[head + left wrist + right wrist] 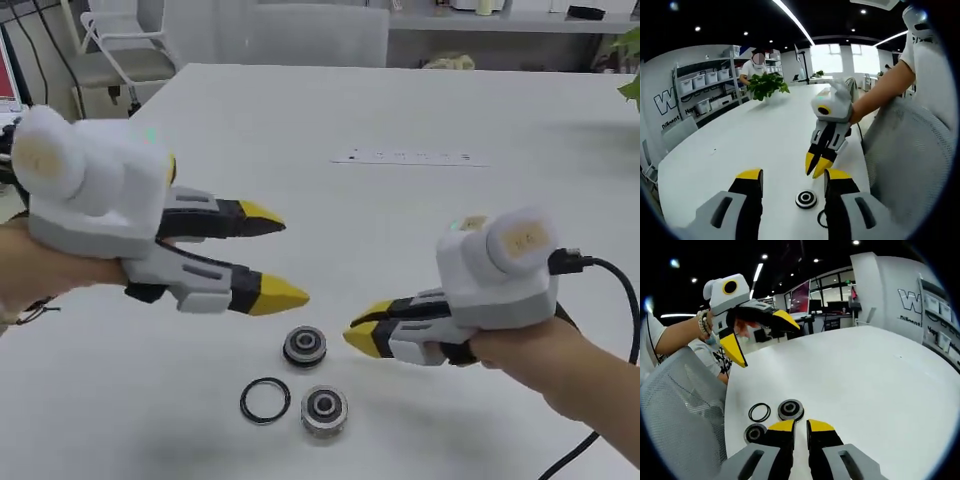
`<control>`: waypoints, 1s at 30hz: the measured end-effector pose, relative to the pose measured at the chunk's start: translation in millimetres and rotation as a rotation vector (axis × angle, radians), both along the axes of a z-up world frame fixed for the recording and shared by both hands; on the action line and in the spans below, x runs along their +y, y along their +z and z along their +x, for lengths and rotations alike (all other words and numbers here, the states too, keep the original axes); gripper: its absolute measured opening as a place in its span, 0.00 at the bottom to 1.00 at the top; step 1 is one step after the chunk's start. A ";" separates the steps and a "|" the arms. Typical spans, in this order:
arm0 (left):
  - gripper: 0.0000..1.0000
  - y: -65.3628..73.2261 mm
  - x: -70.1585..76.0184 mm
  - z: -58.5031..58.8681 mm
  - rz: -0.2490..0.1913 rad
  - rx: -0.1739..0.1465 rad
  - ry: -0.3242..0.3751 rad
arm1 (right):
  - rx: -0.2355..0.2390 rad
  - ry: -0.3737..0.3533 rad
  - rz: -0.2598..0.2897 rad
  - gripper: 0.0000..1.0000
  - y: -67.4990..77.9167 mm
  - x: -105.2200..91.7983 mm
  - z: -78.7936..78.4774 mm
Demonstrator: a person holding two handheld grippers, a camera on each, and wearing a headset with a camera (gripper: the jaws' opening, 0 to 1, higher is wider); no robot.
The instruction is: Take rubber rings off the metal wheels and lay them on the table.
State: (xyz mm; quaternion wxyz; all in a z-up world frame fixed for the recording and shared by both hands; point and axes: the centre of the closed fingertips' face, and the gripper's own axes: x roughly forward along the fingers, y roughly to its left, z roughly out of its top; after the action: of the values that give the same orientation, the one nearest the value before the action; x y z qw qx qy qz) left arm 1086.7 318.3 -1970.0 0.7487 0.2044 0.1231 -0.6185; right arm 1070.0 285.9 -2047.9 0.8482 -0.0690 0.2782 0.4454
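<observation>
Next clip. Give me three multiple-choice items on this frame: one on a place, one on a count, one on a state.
1. Where does the loose rubber ring lie?
A. On the table beside the metal wheels
B. Between a gripper's jaws
C. On a chair

2. How many metal wheels are on the table?
A. One
B. Two
C. Four

3. How do the jaws of the left gripper stand?
A. Shut on a wheel
B. Wide open, holding nothing
C. Shut on the ring

Answers: 1 A, it lies flat next to both wheels; 2 B, the head view shows two; 3 B, the left gripper view shows a wide gap.
</observation>
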 end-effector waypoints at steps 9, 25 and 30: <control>0.31 -34.6 -2.4 2.5 0.013 0.009 0.050 | 0.008 -0.002 0.002 0.05 -2.3 -0.9 -0.4; 0.11 -79.9 -3.7 -12.1 0.080 0.075 0.046 | 0.032 0.016 -0.001 0.05 -9.9 3.4 -3.4; 0.10 -81.9 -7.2 -8.3 0.085 0.075 0.060 | 0.037 0.017 0.001 0.05 -9.9 4.0 -4.0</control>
State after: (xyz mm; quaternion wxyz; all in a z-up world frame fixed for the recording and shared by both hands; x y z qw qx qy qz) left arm 1078.4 311.0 -2051.8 0.7525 0.2090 0.1833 -0.5971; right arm 1066.0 289.9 -2057.8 0.8391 -0.0628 0.2930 0.4539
